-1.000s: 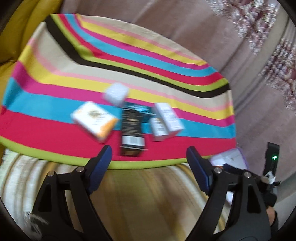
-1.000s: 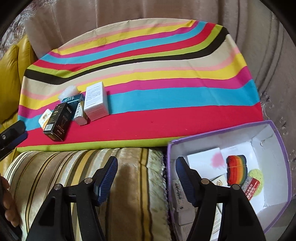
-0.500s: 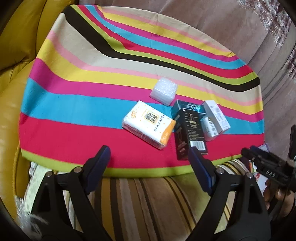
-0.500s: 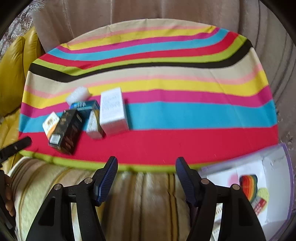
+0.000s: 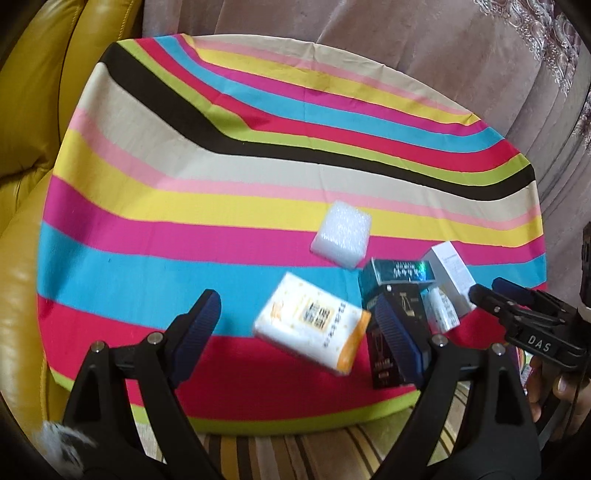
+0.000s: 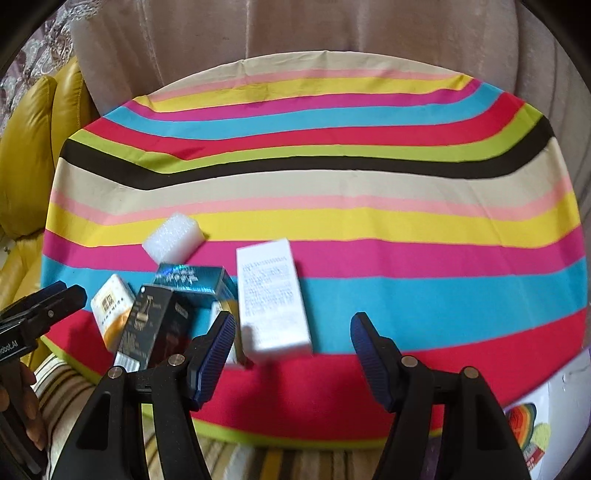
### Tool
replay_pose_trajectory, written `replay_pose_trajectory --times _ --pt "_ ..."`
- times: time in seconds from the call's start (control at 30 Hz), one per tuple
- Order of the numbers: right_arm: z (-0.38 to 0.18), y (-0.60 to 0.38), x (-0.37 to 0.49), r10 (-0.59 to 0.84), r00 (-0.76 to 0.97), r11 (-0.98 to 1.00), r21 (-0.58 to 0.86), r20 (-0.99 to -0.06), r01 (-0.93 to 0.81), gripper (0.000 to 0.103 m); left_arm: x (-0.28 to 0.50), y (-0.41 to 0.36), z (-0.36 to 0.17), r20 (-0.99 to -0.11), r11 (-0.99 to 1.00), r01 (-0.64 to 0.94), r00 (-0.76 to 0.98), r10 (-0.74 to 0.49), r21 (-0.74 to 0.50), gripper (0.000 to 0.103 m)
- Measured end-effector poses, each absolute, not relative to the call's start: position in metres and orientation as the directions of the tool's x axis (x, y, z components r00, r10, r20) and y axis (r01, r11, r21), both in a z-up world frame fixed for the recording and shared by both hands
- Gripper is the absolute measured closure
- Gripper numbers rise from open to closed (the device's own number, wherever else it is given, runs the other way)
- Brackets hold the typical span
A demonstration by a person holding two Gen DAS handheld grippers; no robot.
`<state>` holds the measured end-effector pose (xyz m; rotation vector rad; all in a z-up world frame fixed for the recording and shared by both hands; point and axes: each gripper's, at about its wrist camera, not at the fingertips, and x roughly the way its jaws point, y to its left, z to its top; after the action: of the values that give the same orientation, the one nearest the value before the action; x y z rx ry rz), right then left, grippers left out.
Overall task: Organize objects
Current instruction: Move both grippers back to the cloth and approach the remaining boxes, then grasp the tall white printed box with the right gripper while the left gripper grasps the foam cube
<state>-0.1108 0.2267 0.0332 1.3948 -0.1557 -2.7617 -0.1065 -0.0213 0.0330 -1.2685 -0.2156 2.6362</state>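
Five small packages lie clustered on the striped cloth (image 5: 184,221) that covers the desk, toward its near edge; a white foam block (image 5: 341,239) sits farthest back on the pink and yellow stripes, apart from the rest; just in front of it a teal box (image 5: 399,275) touches a black box (image 5: 391,354), which reaches toward the near edge; a tissue pack (image 5: 312,328), white with an orange end, lies just left of the black box in the left wrist view; a tall white box (image 6: 273,295) with printed text lies to the right of the teal box, on the blue and pink stripes; a smaller white carton (image 5: 439,314) is wedged between the black box and the white box.

The left gripper (image 5: 299,332) hangs over the near edge with its fingers (image 5: 199,325) spread wide and nothing grasped; the tissue pack shows in the gap between them, though whether they are level with it I cannot tell; the right gripper (image 6: 291,354) hovers with its fingers (image 6: 216,354) parted and released, nothing between them, the white box just beyond the tips.

A yellow sofa (image 5: 29,110) stands at the left, a beige curtain (image 6: 295,33) behind; a corner of a printed box (image 6: 532,435) shows at the lower right of the right wrist view, beside the desk.
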Motion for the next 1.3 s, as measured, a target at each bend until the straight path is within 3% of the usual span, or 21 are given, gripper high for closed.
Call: replay_pose_trajectory --times 0.37,0.77,0.93,1.0,1.07,1.13,1.3 --pt "0.014 0.217 -0.148 -0.080 -0.556 -0.996 0.086 -0.827 0.016 0.037 -0.132 -0.004 0.036 -0.758 -0.970 -0.159 -0.606 0.243 -0.184 0.015" --pt "-0.001 0.230 -0.162 -0.015 -0.523 -0.997 0.051 -0.852 -0.055 0.040 -0.188 0.031 0.017 -0.835 -0.961 -0.225 -0.488 0.253 -0.160 0.019" --pt "-0.004 0.234 -0.163 -0.007 -0.513 -0.997 0.047 -0.859 -0.065 0.040 -0.200 0.046 0.005 -0.864 -0.960 -0.251 -0.447 0.230 -0.126 0.031" --pt "-0.006 0.236 -0.164 -0.006 -0.510 -0.997 0.046 -0.860 -0.066 0.040 -0.204 0.048 -0.001 -0.874 -0.961 -0.253 -0.434 0.218 -0.114 0.048" --pt "-0.006 0.237 -0.164 0.000 -0.512 -0.997 0.040 -0.859 -0.066 0.043 -0.204 0.047 -0.003 -0.875 -0.962 -0.248 -0.434 0.214 -0.112 0.049" --pt "-0.006 0.235 -0.166 0.025 -0.515 -0.997 0.014 -0.857 -0.071 0.057 -0.202 0.047 -0.003 -0.870 -0.963 -0.246 -0.445 0.210 -0.106 0.049" --pt "-0.005 0.236 -0.164 0.022 -0.526 -0.997 0.018 -0.850 -0.070 0.060 -0.191 0.037 0.010 -0.838 -0.976 -0.194 -0.512 0.190 -0.102 0.050"
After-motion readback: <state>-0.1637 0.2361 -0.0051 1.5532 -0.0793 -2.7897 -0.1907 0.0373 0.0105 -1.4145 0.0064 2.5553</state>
